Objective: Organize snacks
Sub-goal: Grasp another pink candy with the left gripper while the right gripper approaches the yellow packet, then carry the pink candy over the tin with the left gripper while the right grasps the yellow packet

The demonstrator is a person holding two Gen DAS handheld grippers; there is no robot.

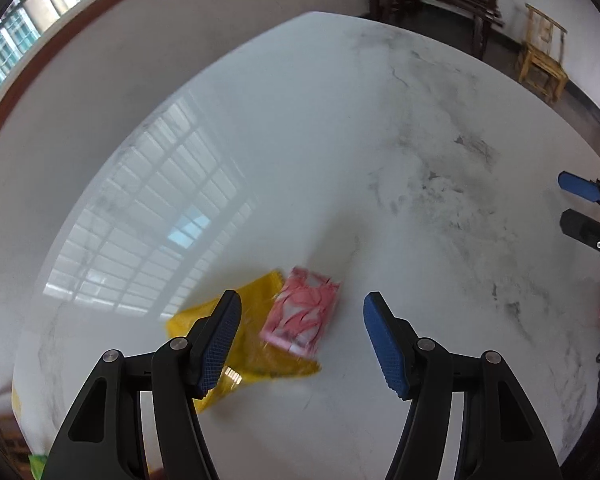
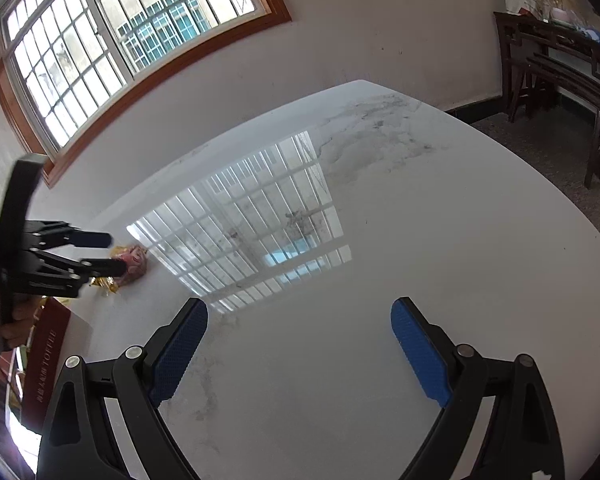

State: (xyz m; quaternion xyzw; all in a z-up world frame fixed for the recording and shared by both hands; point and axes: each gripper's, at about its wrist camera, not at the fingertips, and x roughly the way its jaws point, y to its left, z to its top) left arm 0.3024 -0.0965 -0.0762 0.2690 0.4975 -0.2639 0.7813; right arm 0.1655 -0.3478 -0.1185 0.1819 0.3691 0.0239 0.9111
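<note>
A yellow snack packet (image 1: 252,336) lies on the white marble table (image 1: 340,140), with a pink and white snack packet (image 1: 302,314) on its right part; both are blurred. My left gripper (image 1: 302,340) is open just above and in front of them, holding nothing. My right gripper (image 2: 300,348) is open and empty over bare table. It shows at the right edge of the left wrist view (image 1: 580,204). The left gripper (image 2: 112,254) shows in the right wrist view at the left, open by the pink packet (image 2: 134,260) and yellow packet (image 2: 106,284).
A dark red box (image 2: 46,360) stands by the table's left edge. Dark wooden furniture (image 2: 560,72) and a small wooden chair (image 1: 542,56) stand beyond the table. A window (image 2: 112,40) is in the far wall. A green packet corner (image 1: 36,466) shows at the lower left.
</note>
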